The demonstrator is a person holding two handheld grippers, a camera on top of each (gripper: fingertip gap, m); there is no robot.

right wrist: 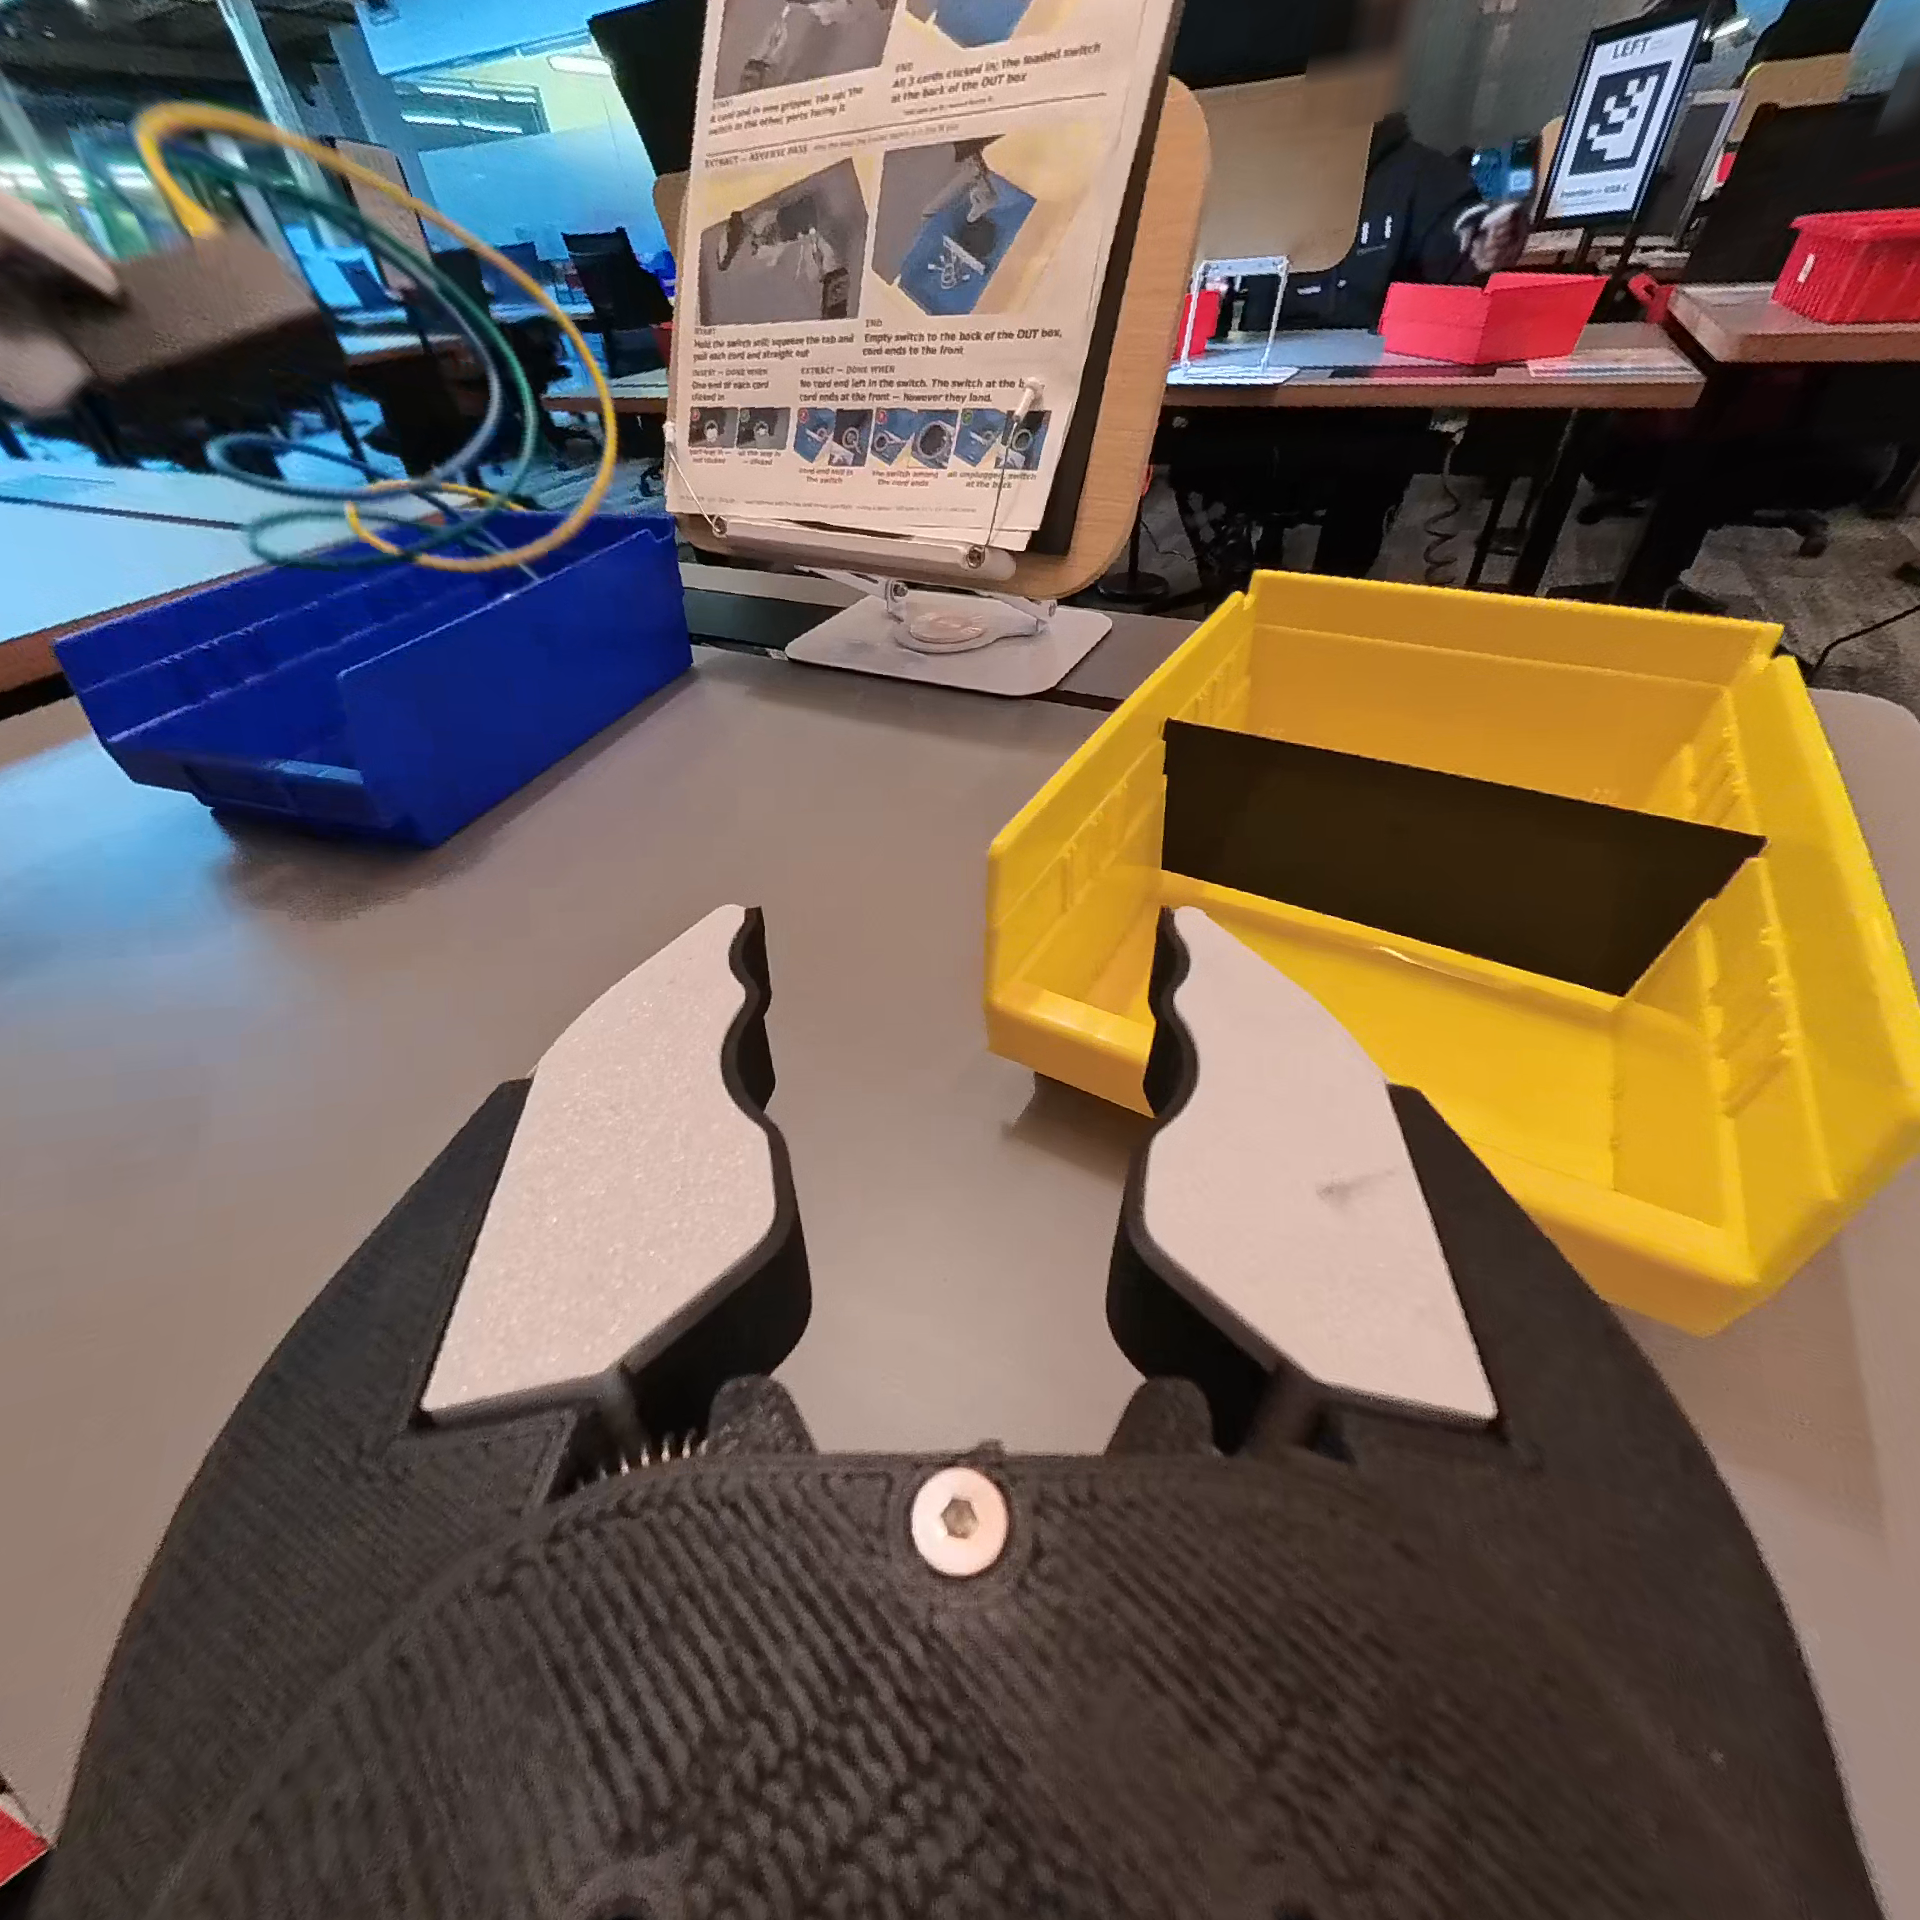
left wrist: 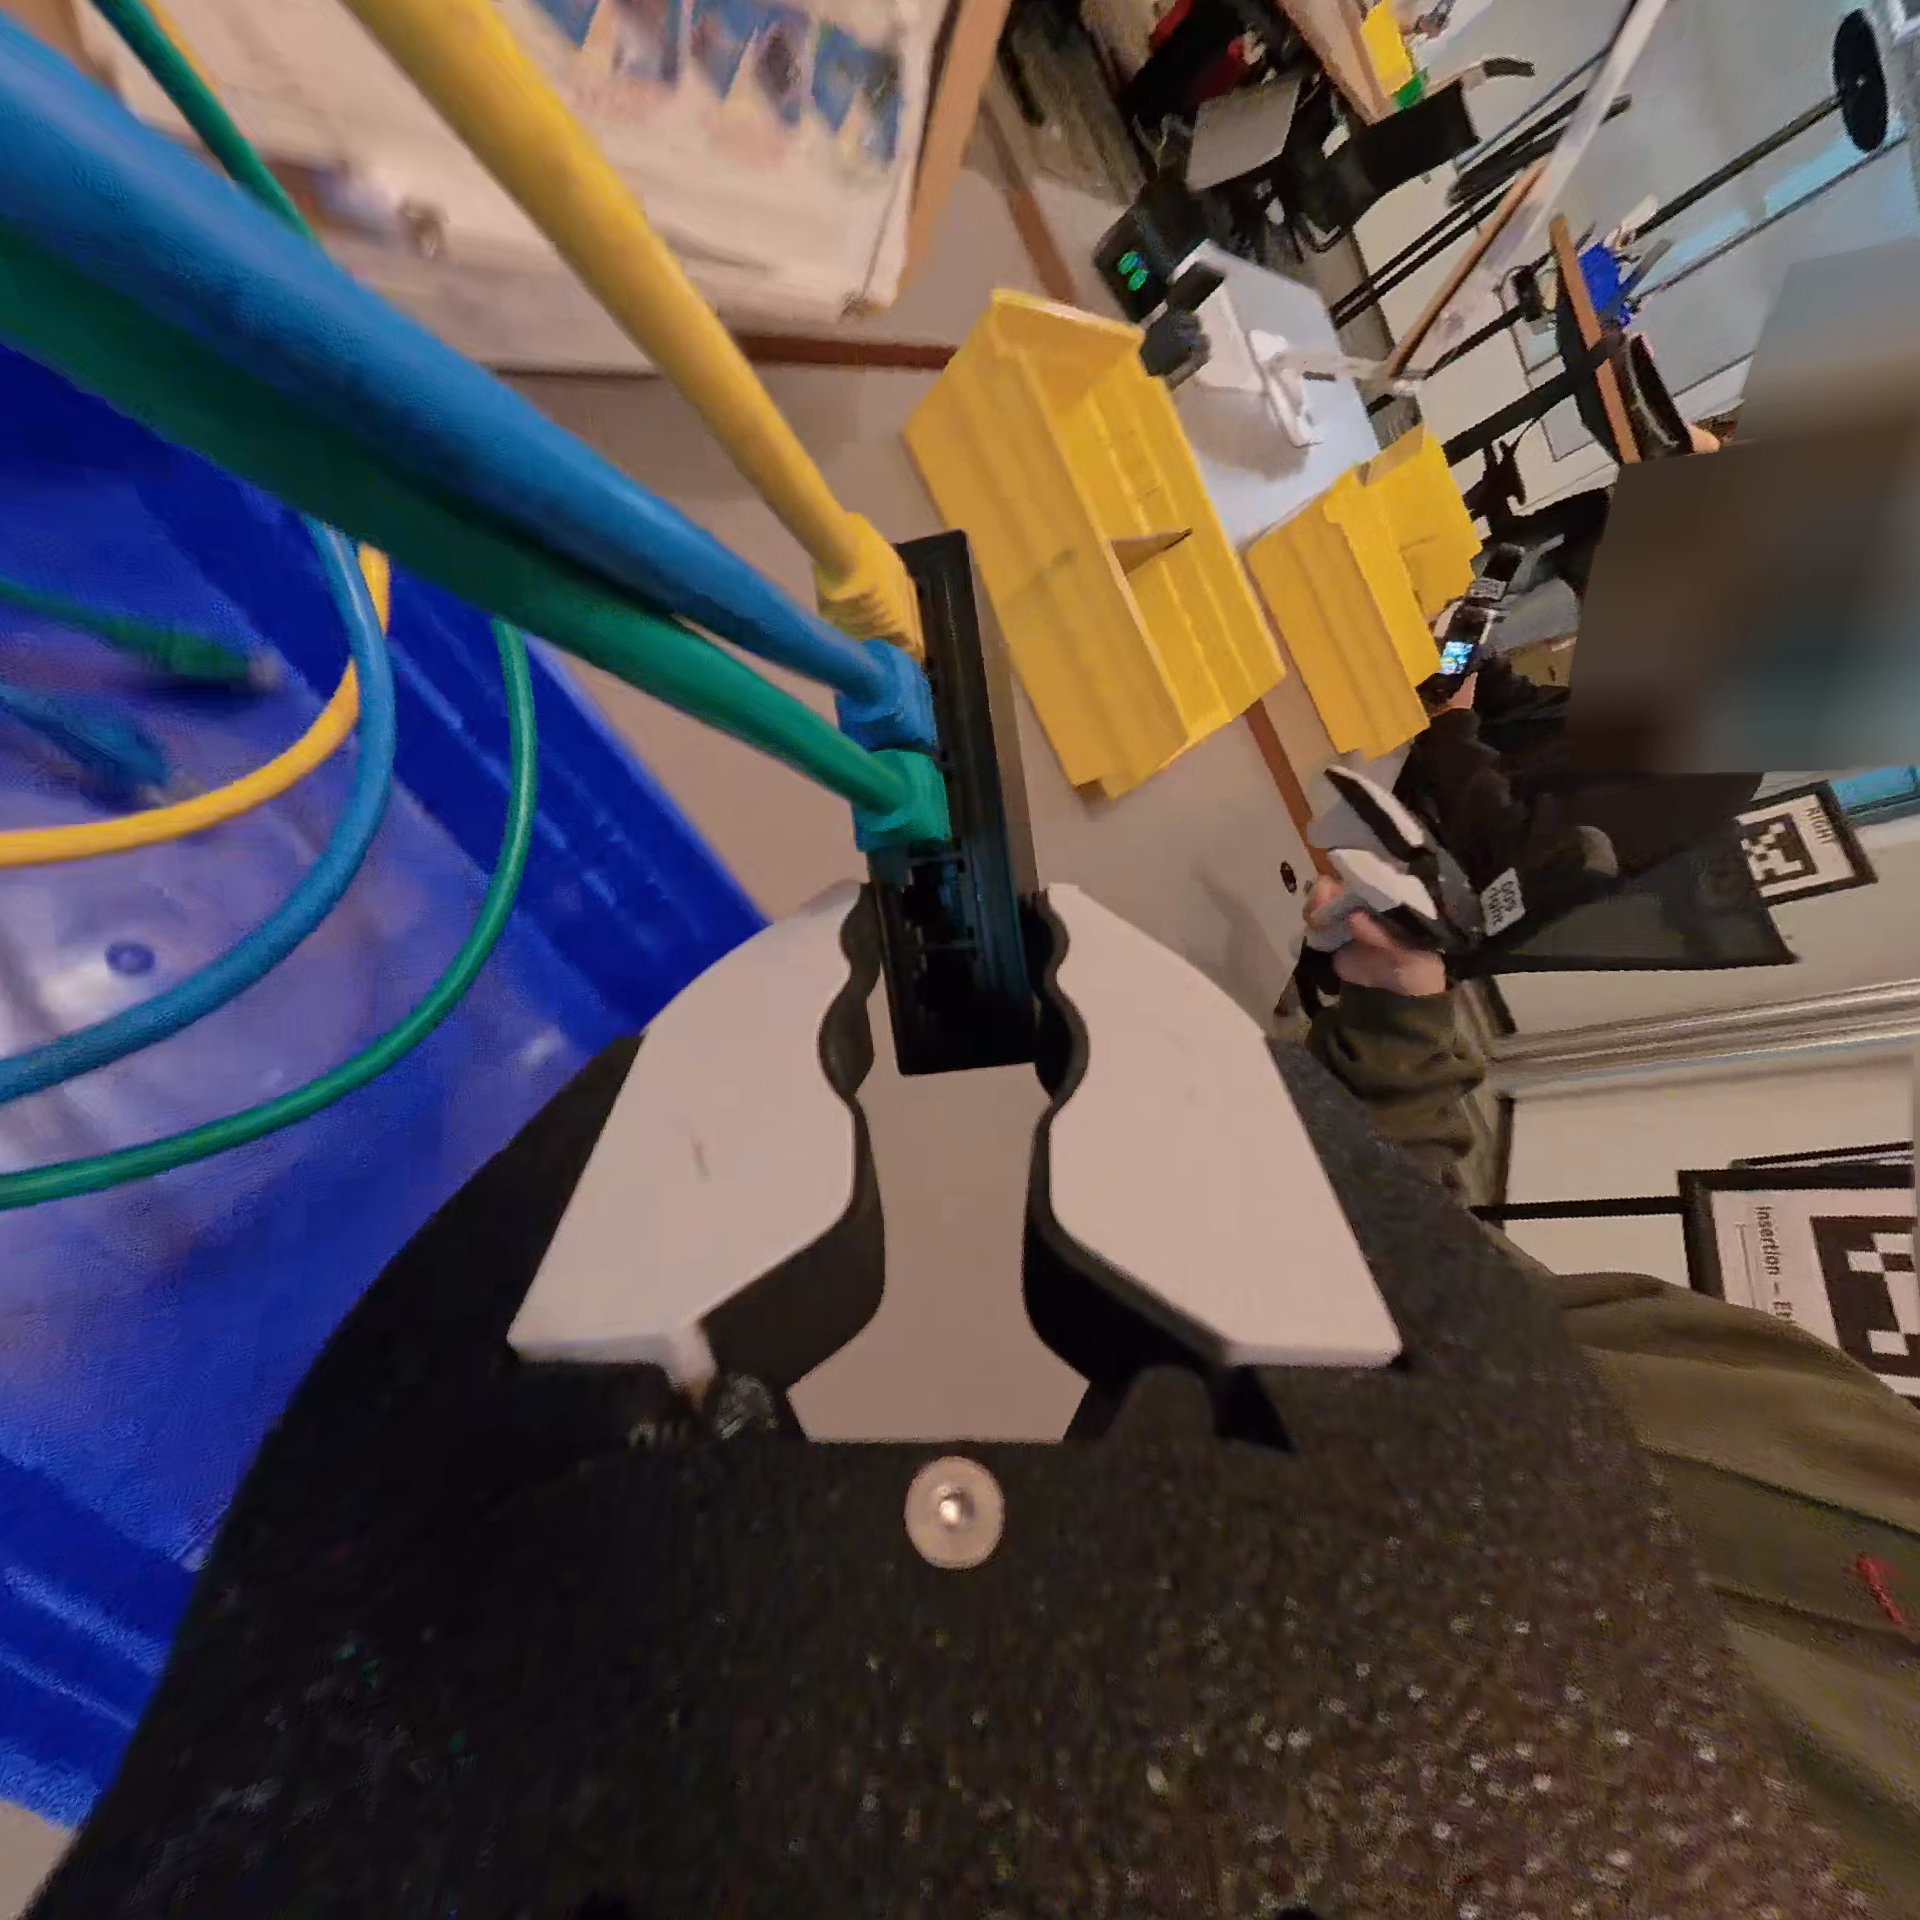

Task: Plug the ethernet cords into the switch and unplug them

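Above blue bin (left wrist: 125, 1299), left tool (left wrist: 948, 966) grips switch (left wrist: 961, 831).

Printed instruction sheet (right wrist: 894, 260) on stand; marker signs (left wrist: 1803, 842) (right wrist: 1626, 125) (black-white patterns) bear headings; wording withheld.

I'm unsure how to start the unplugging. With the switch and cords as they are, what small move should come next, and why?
Probably bring the open right tongs over to the green plug. The left tongs are shut on the black switch, with the yellow, blue and green plugs all seated, while the right tongs hold nothing above the table.
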